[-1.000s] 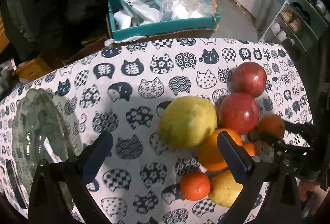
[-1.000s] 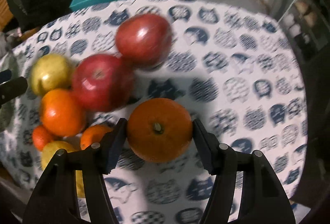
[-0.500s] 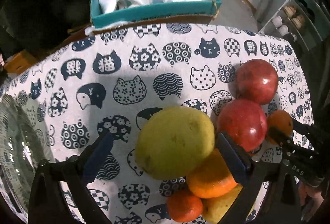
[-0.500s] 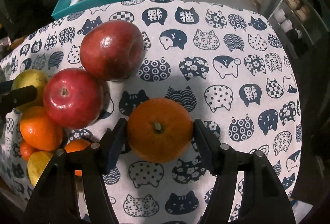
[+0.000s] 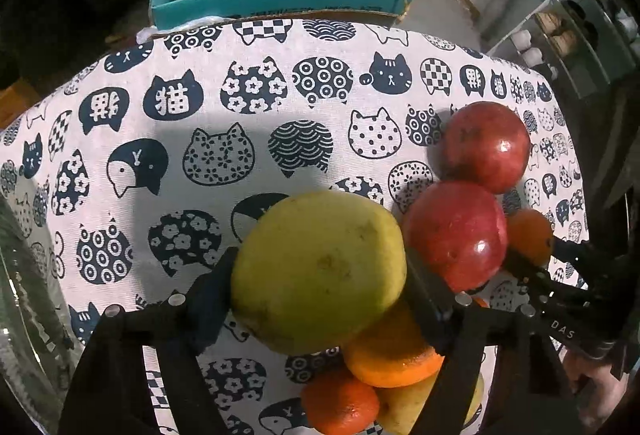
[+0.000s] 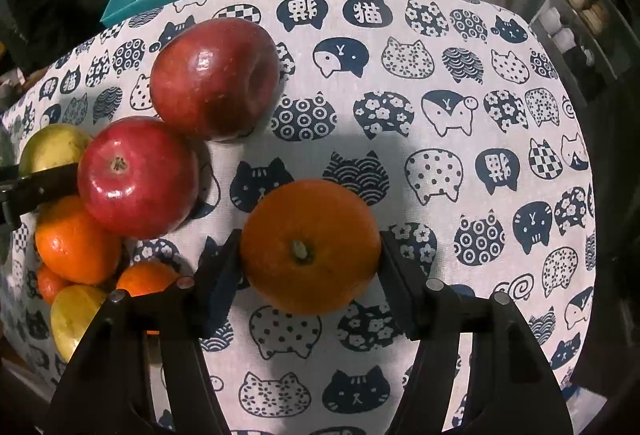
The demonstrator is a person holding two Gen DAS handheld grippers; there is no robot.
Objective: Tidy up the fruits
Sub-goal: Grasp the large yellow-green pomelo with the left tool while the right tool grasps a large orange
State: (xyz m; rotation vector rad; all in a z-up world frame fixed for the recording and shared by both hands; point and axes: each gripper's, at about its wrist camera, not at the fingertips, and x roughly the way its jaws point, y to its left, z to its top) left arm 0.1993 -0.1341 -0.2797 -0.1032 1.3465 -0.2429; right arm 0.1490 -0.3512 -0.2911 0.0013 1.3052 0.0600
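Observation:
On the cat-print tablecloth [image 5: 280, 123] lies a cluster of fruit. My left gripper [image 5: 320, 287] points down over a large yellow-green fruit [image 5: 316, 259]; its jaws are closing and both pads touch the fruit's sides. Just right of it are two red apples [image 5: 454, 235] [image 5: 486, 145]. Below it lie an orange [image 5: 390, 351], a small mandarin [image 5: 340, 407] and a yellow fruit [image 5: 404, 411]. My right gripper [image 6: 310, 255] is shut on a big orange [image 6: 310, 243] on the cloth, right of the red apples [image 6: 138, 177] [image 6: 214, 77].
A glass bowl [image 5: 24, 295] sits at the left edge of the left wrist view. Beyond the table's far edge stands a teal box [image 5: 280, 1] holding plastic bags. Shelving [image 5: 568, 31] is at the right. Bare cloth [image 6: 460, 115] stretches right of the fruit.
My left gripper came down and forward over the yellow-green fruit, and its fingers drew in from wide apart until they touch it. The right gripper kept its hold on the orange.

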